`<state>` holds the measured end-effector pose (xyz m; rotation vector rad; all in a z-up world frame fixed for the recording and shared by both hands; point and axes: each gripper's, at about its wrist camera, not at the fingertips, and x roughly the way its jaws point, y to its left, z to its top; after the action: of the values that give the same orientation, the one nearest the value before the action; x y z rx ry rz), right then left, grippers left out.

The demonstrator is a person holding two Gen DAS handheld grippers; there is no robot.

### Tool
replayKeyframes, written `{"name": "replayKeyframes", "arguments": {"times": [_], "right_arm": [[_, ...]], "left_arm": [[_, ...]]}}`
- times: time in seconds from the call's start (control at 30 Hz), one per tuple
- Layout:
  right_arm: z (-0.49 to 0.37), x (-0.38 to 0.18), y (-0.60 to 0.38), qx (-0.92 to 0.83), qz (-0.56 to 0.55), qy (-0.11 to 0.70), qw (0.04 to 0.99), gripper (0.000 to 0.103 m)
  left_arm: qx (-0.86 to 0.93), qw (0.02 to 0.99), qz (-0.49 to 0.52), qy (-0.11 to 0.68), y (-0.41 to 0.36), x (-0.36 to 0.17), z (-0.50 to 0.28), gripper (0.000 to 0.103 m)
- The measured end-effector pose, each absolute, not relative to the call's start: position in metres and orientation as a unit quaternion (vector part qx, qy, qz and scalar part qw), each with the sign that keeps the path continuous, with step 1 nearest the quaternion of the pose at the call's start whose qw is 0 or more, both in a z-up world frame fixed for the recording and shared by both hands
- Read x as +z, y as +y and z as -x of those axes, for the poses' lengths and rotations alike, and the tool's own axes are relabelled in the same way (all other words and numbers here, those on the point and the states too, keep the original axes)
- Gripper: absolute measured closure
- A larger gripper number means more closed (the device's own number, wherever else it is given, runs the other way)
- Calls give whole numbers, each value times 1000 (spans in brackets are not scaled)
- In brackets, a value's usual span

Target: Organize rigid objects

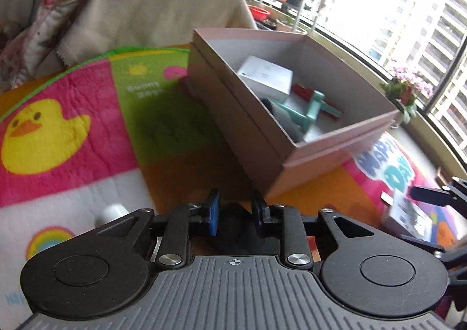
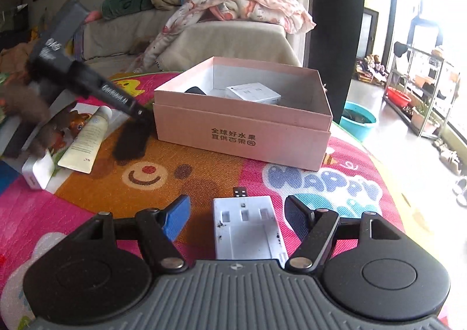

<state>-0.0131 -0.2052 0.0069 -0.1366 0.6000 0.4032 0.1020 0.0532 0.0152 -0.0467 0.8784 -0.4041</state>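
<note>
Pink cardboard box (image 2: 242, 131) sits open in the middle of the cartoon play mat (image 2: 181, 184), and we judge the sorting to be partly done: inside it we already see a small white carton (image 1: 267, 77), a mint-green plastic tool (image 1: 306, 111), something red beneath that, and a dark item against the near wall. Still out on the mat are a cream tube (image 2: 87, 140), a flat white pack beside it, a picture card under the tube, and a white battery charger (image 2: 248, 230).

Our left gripper (image 1: 235, 213) tilts steeply down toward the mat just short of the box's near corner. Its blue pads are drawn close on a dark, soft-edged object (image 2: 132, 137); from the right wrist view that object hangs at the gripper's tip just left of the box, so we read it as grasped, though blur hides exactly what it is.

Our right gripper (image 2: 236, 219) angles down over the charger, fingers spread wide on either side and clear of its edges, so nothing is held there yet. Squeezing the charger looks like the next step.
</note>
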Motion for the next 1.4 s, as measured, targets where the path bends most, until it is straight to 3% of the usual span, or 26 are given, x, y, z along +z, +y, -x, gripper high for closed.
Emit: {"name": "replayKeyframes", "arguments": {"times": [0.1, 0.33, 0.5, 0.57, 0.6, 0.7, 0.77, 1.0, 1.07, 1.2, 1.4], "right_arm": [[18, 9, -195, 223, 70, 292, 927, 31], [8, 12, -148, 310, 39, 331, 891, 31], [-4, 1, -118, 328, 35, 344, 879, 32], [2, 0, -113, 320, 59, 329, 887, 45], [4, 1, -112, 317, 75, 324, 888, 62], [9, 2, -124, 292, 87, 321, 897, 65], [9, 2, -139, 267, 92, 323, 903, 65], [18, 0, -183, 235, 71, 327, 913, 65], [21, -1, -186, 236, 69, 322, 914, 62], [22, -4, -180, 237, 77, 323, 913, 32], [20, -4, -180, 236, 70, 325, 913, 27]], "left_arm": [[-238, 871, 62, 426, 49, 16, -79, 76], [-152, 931, 60, 327, 86, 61, -5, 76], [-94, 926, 108, 351, 126, 62, 38, 75], [-87, 919, 124, 364, 133, 55, 49, 75], [-83, 917, 126, 368, 133, 52, 53, 75], [-90, 913, 128, 377, 126, 40, 54, 75], [-109, 909, 133, 380, 115, 30, 48, 65], [-163, 909, 88, 374, 60, 8, 23, 63], [-168, 913, 57, 368, 46, 8, 22, 63], [-191, 910, 28, 367, 34, 9, 31, 63], [-208, 917, 46, 336, 54, 31, 58, 62]]}}
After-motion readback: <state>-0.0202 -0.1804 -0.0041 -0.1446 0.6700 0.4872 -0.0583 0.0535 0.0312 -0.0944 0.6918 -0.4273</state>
